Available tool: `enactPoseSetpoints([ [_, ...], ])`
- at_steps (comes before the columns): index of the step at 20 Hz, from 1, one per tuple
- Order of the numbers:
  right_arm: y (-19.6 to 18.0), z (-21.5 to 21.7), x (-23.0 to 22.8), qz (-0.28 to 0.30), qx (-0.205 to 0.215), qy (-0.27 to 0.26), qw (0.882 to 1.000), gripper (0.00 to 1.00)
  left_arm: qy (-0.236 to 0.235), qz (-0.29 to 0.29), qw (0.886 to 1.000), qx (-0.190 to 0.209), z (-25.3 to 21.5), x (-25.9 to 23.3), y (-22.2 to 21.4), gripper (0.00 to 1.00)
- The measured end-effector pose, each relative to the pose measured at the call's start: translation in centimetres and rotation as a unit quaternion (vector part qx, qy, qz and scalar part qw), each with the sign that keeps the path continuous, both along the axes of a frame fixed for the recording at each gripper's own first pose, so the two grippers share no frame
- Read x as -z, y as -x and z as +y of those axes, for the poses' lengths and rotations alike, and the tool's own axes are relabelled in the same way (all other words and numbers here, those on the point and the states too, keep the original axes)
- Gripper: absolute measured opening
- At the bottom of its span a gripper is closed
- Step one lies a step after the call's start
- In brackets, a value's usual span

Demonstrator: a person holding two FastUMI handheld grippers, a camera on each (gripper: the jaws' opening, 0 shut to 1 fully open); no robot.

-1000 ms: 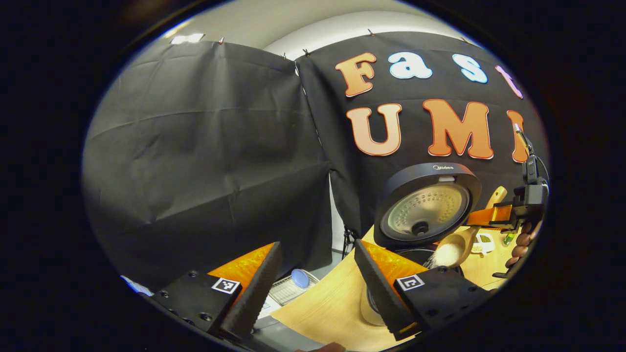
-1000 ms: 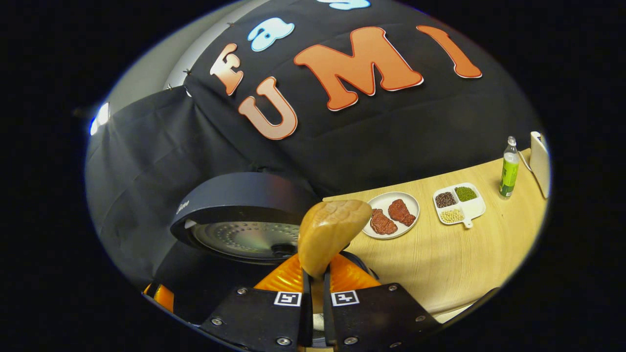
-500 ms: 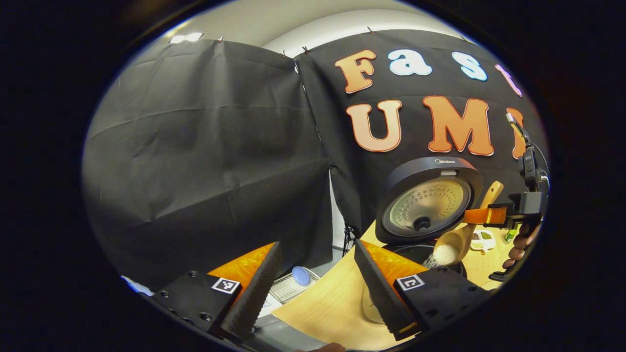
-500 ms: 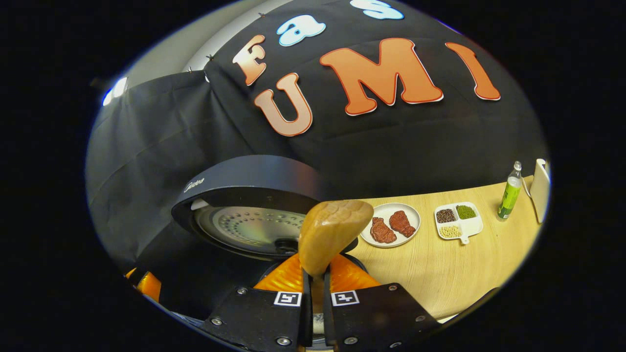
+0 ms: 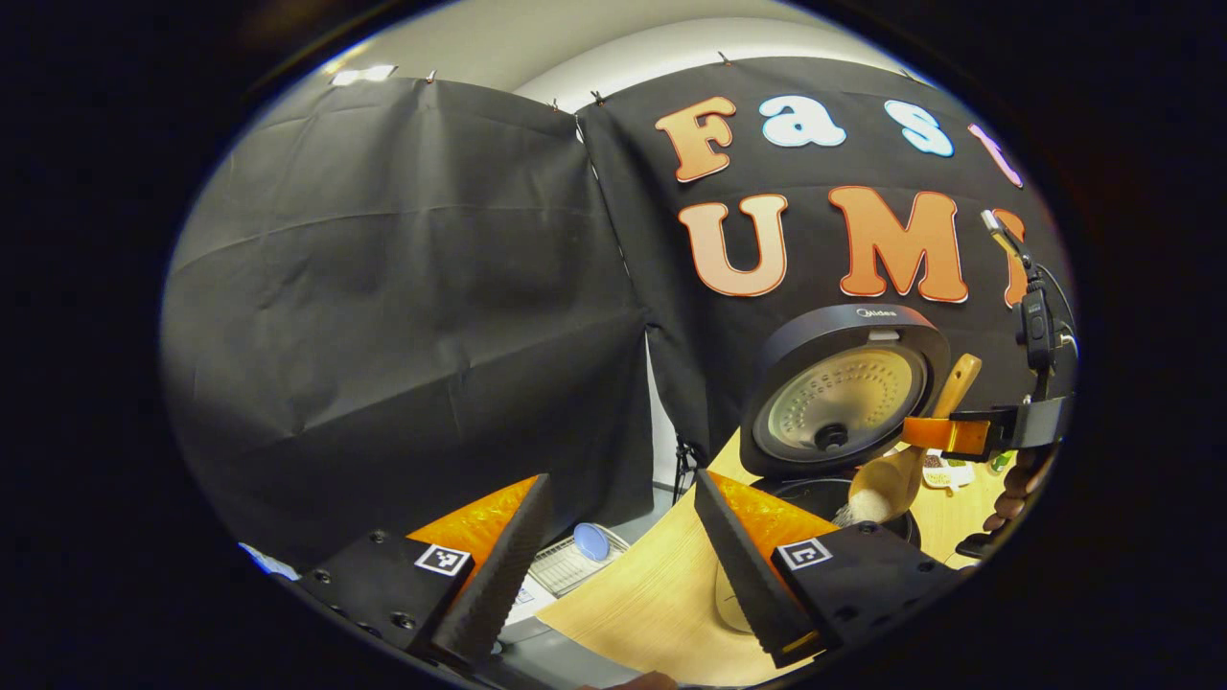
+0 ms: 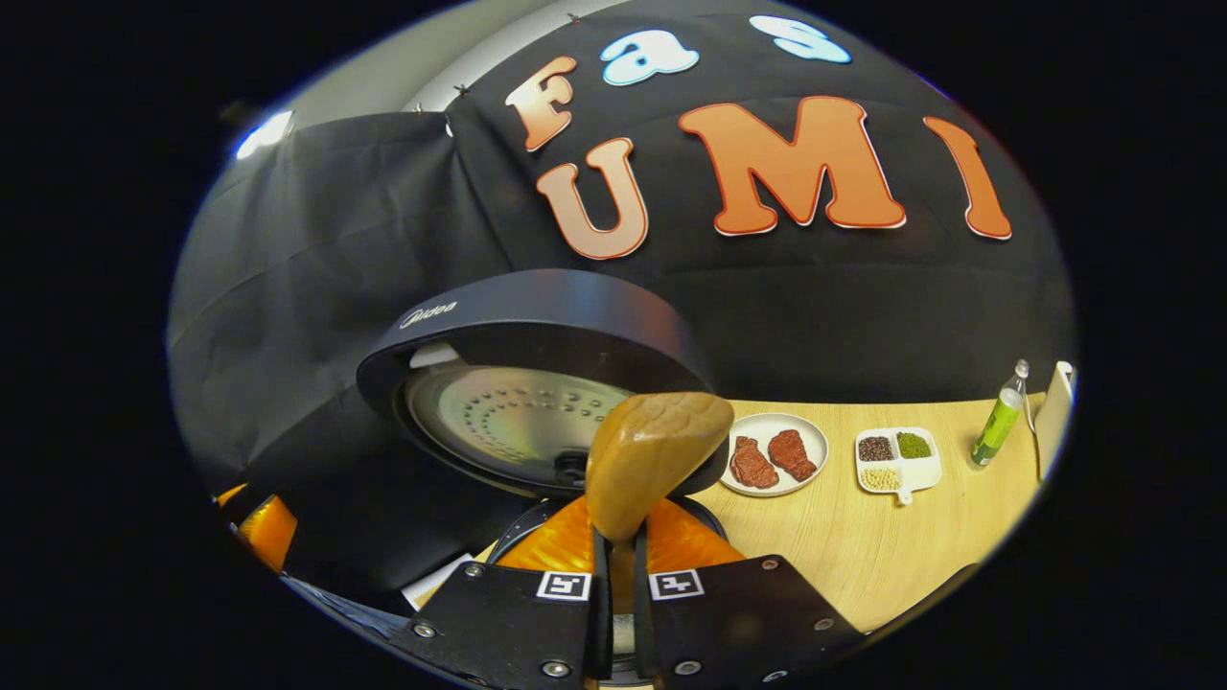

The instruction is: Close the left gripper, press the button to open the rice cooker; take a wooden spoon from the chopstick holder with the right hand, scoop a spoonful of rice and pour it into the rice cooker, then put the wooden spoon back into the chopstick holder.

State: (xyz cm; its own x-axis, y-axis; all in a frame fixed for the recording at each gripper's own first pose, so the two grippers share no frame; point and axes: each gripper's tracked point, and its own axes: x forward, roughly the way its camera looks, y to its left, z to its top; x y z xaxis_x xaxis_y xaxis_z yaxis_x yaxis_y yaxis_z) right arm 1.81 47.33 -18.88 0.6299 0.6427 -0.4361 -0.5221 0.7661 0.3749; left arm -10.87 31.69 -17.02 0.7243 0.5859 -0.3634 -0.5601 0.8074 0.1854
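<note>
The rice cooker [image 5: 844, 393] stands open on the wooden table [image 5: 652, 594], lid [image 6: 537, 383] upright and dark pot [image 5: 815, 494] below. In the left gripper view the wooden spoon [image 5: 891, 474] is tilted over the pot, white rice sliding off its bowl. My right gripper [image 5: 935, 433], held by a hand [image 5: 1016, 484], is shut on the spoon's handle. In the right gripper view the right gripper [image 6: 615, 575] clamps the handle, and the back of the spoon [image 6: 652, 460] rises just ahead. My left gripper [image 5: 618, 575] hovers open and empty, left of the cooker.
A plate with two pieces of meat [image 6: 772, 453], a divided dish of beans [image 6: 896, 458], a green bottle [image 6: 997, 426] and a white object [image 6: 1053, 417] sit on the table right of the cooker. A wire rack with a blue lid [image 5: 580, 551] lies beyond the table's left edge.
The right gripper has tipped the spoon further over the pot, and its handle now stands steeper. The cooker's lid has risen in the right gripper view. The left gripper has barely moved.
</note>
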Motion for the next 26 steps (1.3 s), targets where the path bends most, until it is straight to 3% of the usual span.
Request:
enactPoseSetpoints([
  [1, 0.0, 0.1, 0.0, -0.002, -0.004, 0.001, 1.000, 0.08, 0.001, 0.000, 1.000, -0.001, 0.0, 0.2, 0.1, 0.93],
  [2, 0.1, 0.3, -0.2, -0.005, -0.006, 0.004, 1.000, 0.08, 0.001, 0.000, 1.000, -0.002, 0.1, 0.2, 0.1, 1.00],
  [3, 0.0, 0.2, -0.3, -0.012, -0.010, 0.009, 1.000, 0.08, 0.002, 0.000, 1.000, -0.003, 0.1, 0.1, 0.2, 0.93],
  [5, -0.2, 0.3, -0.3, -0.029, -0.017, 0.021, 0.999, 0.08, 0.003, 0.002, 1.000, -0.005, 0.1, 0.3, 0.3, 0.93],
  [6, -0.2, 0.4, -0.1, -0.036, -0.019, 0.027, 0.999, 0.08, 0.004, 0.003, 1.000, -0.006, 0.2, 0.2, 0.2, 1.00],
  [9, 0.0, 0.9, 0.1, -0.044, -0.033, 0.034, 0.998, 0.08, 0.005, 0.005, 1.000, -0.008, 0.2, 0.3, 0.4, 1.00],
  [10, 0.1, 1.1, 0.1, -0.045, -0.036, 0.034, 0.998, 0.08, 0.005, 0.005, 1.000, -0.009, 0.2, 0.2, 0.3, 0.93],
  [11, 0.1, 1.2, -0.1, -0.049, -0.041, 0.035, 0.997, 0.08, 0.005, 0.005, 1.000, -0.010, 0.3, 0.3, 0.4, 1.00],
  [12, 0.1, 1.4, -0.3, -0.056, -0.046, 0.037, 0.997, 0.08, 0.006, 0.005, 1.000, -0.011, 0.3, 0.4, 0.4, 1.00],
  [13, 0.2, 1.6, -0.7, -0.065, -0.052, 0.039, 0.996, 0.08, 0.005, 0.005, 1.000, -0.012, 0.3, 0.5, 0.5, 0.93],
  [14, 0.3, 1.9, -0.8, -0.073, -0.057, 0.041, 0.995, 0.08, 0.006, 0.005, 1.000, -0.013, 0.3, 0.4, 0.4, 1.00],
  [15, 0.5, 2.2, -1.0, -0.079, -0.064, 0.041, 0.994, 0.08, 0.005, 0.005, 1.000, -0.015, 0.4, 0.4, 0.5, 1.00],
  [16, 0.7, 2.5, -1.1, -0.083, -0.069, 0.040, 0.993, 0.08, 0.007, 0.006, 1.000, -0.016, 0.4, 0.4, 0.5, 0.93],
  [17, 0.7, 2.6, -1.2, -0.090, -0.073, 0.043, 0.992, 0.08, 0.007, 0.007, 1.000, -0.018, 0.5, 0.4, 0.6, 0.93],
  [18, 0.9, 2.7, -1.4, -0.098, -0.076, 0.049, 0.991, 0.08, 0.008, 0.006, 1.000, -0.018, 0.5, 0.5, 0.5, 1.00],
  [20, 1.1, 2.9, -1.6, -0.114, -0.084, 0.058, 0.988, 0.08, 0.008, 0.006, 1.000, -0.020, 0.6, 0.4, 0.6, 1.00],
  [21, 1.2, 2.9, -1.7, -0.124, -0.087, 0.061, 0.987, 0.08, 0.008, 0.007, 1.000, -0.021, 0.6, 0.4, 0.6, 0.93],
  [22, 0.6, 2.8, -2.4, -0.134, -0.089, 0.066, 0.985, 0.08, 0.009, 0.006, 1.000, -0.022, 0.6, 0.5, 0.5, 1.00],
  [23, 0.7, 2.9, -2.4, -0.141, -0.094, 0.070, 0.983, 0.08, 0.010, 0.007, 1.000, -0.022, 0.6, 0.6, 0.7, 0.93],
  [26, 0.8, 3.1, -2.5, -0.160, -0.108, 0.082, 0.978, 0.08, 0.007, 0.009, 1.000, -0.021, 0.4, 0.5, 0.7, 0.93],
])
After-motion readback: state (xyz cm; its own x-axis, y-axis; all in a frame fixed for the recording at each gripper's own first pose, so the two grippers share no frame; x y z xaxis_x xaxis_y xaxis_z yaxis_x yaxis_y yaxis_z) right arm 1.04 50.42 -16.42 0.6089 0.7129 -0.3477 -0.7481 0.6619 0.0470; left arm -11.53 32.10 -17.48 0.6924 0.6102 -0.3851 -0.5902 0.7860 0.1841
